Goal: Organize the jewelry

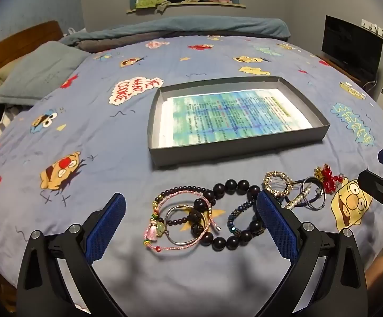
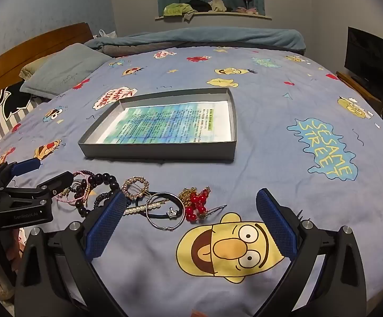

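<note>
So far nothing is sorted: my grey box (image 1: 326, 125) holds only a printed sheet (image 1: 233, 116), and the jewelry (image 1: 217, 211) lies heaped on the bedspread (image 1: 85, 132) near it. My left claw (image 1: 191, 227) and right claw (image 2: 191, 224) gape wide, empty.

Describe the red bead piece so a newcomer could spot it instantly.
Start at the grey tray on the bed, then drop to the jewelry row nearer the camera. The red bead cluster lies at its right end, just above the yellow cartoon face: the only bright red piece.

Black hand-held gripper (image 1: 191, 227) frames, textured blue pads (image 1: 106, 227), silver screws.
</note>
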Demonstrator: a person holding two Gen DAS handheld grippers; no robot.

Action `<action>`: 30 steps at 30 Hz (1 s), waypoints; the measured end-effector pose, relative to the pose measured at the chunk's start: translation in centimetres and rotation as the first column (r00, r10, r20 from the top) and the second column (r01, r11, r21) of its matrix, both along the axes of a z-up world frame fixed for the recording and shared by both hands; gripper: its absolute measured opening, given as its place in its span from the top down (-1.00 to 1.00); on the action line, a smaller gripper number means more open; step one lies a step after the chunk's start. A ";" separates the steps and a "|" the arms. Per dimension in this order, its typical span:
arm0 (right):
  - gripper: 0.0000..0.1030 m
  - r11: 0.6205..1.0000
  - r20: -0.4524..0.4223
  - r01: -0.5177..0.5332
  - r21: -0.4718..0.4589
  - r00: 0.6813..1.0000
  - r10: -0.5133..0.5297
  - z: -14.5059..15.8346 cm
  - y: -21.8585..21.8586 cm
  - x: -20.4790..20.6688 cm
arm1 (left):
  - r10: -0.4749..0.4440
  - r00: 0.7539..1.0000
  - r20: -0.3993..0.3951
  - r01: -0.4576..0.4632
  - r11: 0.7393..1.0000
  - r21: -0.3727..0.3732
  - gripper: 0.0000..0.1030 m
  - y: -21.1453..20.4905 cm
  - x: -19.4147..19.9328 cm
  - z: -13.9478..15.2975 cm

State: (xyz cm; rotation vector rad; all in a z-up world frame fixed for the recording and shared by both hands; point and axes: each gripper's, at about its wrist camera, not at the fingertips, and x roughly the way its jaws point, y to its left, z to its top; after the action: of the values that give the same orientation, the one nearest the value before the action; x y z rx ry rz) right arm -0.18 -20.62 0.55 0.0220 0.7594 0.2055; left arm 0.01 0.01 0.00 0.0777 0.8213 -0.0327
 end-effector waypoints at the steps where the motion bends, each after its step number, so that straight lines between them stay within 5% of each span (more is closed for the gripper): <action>1: -0.89 1.000 0.011 0.000 -0.007 1.000 0.000 0.0 0.0 -0.1 | -0.002 1.000 0.004 0.002 1.000 0.002 -0.91 0.0 0.0 0.0; 30: -0.89 1.000 -0.001 -0.003 -0.009 1.000 0.003 -0.1 0.2 0.1 | -0.004 1.000 -0.006 0.004 1.000 -0.001 -0.92 0.0 -0.2 0.1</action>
State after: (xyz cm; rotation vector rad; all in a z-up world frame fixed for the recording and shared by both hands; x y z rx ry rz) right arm -0.13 -20.40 0.46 0.0127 0.7614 0.2046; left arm -0.18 0.03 0.11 0.0782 0.8272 -0.0370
